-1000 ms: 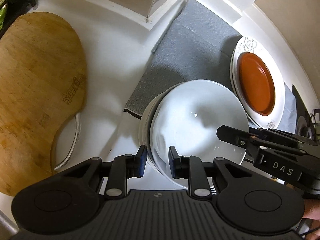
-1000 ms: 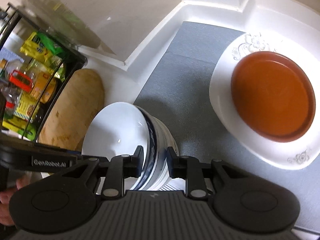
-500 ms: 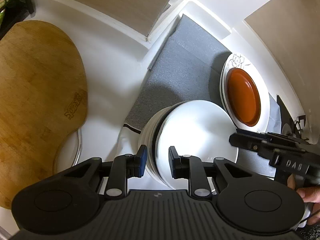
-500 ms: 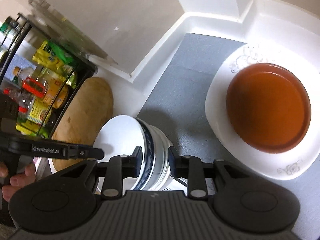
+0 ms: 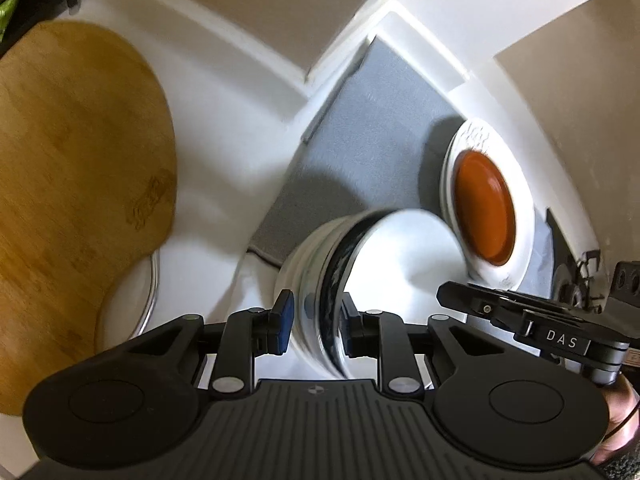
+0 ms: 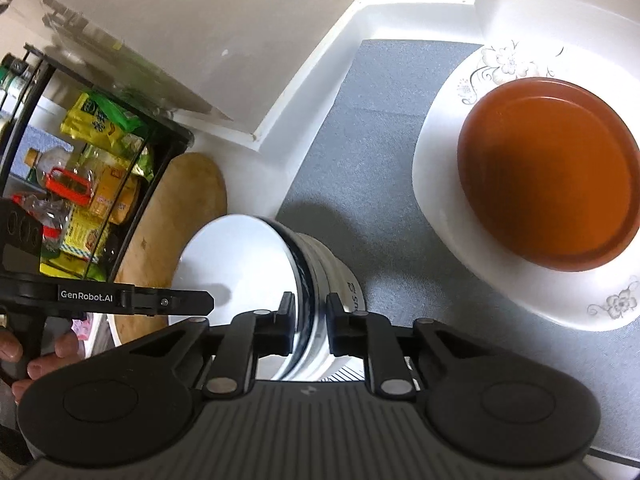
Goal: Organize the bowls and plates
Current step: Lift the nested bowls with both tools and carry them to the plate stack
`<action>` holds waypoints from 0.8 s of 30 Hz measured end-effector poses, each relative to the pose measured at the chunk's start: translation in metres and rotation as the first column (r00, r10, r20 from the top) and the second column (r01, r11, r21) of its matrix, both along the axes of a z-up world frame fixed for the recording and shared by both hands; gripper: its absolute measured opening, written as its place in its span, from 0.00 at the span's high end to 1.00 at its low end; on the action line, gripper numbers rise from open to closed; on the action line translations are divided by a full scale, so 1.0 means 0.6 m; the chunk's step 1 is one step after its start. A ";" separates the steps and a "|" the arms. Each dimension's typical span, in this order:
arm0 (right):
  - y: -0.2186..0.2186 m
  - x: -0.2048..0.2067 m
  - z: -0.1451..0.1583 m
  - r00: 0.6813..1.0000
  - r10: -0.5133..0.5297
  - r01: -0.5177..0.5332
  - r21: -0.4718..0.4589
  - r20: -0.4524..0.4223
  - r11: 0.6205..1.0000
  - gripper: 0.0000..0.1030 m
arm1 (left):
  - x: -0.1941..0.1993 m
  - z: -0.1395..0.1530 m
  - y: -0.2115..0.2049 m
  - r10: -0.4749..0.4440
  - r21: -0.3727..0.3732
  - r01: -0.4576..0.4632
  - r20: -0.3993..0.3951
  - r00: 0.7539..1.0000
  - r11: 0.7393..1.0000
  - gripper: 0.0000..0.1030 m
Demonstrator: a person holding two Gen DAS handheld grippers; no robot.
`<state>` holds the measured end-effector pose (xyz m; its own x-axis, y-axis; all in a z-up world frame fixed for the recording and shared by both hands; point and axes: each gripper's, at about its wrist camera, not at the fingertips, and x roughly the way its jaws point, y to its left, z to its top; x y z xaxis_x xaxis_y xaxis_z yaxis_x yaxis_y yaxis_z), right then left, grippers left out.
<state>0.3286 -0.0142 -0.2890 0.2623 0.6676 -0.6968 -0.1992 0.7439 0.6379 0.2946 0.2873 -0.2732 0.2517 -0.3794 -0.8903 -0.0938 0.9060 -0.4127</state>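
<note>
A stack of white bowls (image 5: pixel 384 256) with a dark blue band hangs between my two grippers, above the edge of a grey mat (image 5: pixel 360 128). My left gripper (image 5: pixel 316 326) is shut on the near rim of the stack. My right gripper (image 6: pixel 310 320) is shut on the opposite rim of the bowl stack (image 6: pixel 240 264). A brown plate (image 6: pixel 548 176) lies on a white flowered plate (image 6: pixel 440 184) on the grey mat (image 6: pixel 380 120); both also show in the left wrist view, the brown plate (image 5: pixel 484 208) on the white plate (image 5: pixel 524 208).
A wooden cutting board (image 5: pixel 72 184) lies left on the white counter (image 5: pixel 224 112). A black wire rack (image 6: pixel 80 184) with packets and bottles stands at far left. White walls close off the back. A stove part (image 5: pixel 576 280) is at right.
The bowl stack has risen with both grippers holding its rims. The mat and plates look farther away than before.
</note>
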 end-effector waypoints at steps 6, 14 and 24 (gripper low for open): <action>0.011 0.017 0.015 0.999 0.013 -0.014 0.015 0.053 1.000 0.85 | 0.011 0.017 0.010 -0.001 -0.033 0.003 0.083 0.997 0.999 0.74; -0.006 0.024 -0.002 1.000 -0.031 0.031 0.055 0.003 0.998 0.79 | 0.014 -0.022 0.019 0.038 -0.099 -0.036 0.024 0.999 0.994 0.64; -0.013 -0.008 -0.071 0.986 -0.061 0.081 0.126 -0.153 0.989 0.35 | 0.006 -0.071 -0.005 -0.011 -0.044 0.008 -0.072 0.997 0.999 0.45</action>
<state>0.3236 -0.0220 -0.3319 0.2129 0.7393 -0.6388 -0.0446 0.6605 0.7495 0.2983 0.2845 -0.3158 0.1838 -0.4202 -0.8886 -0.1163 0.8884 -0.4441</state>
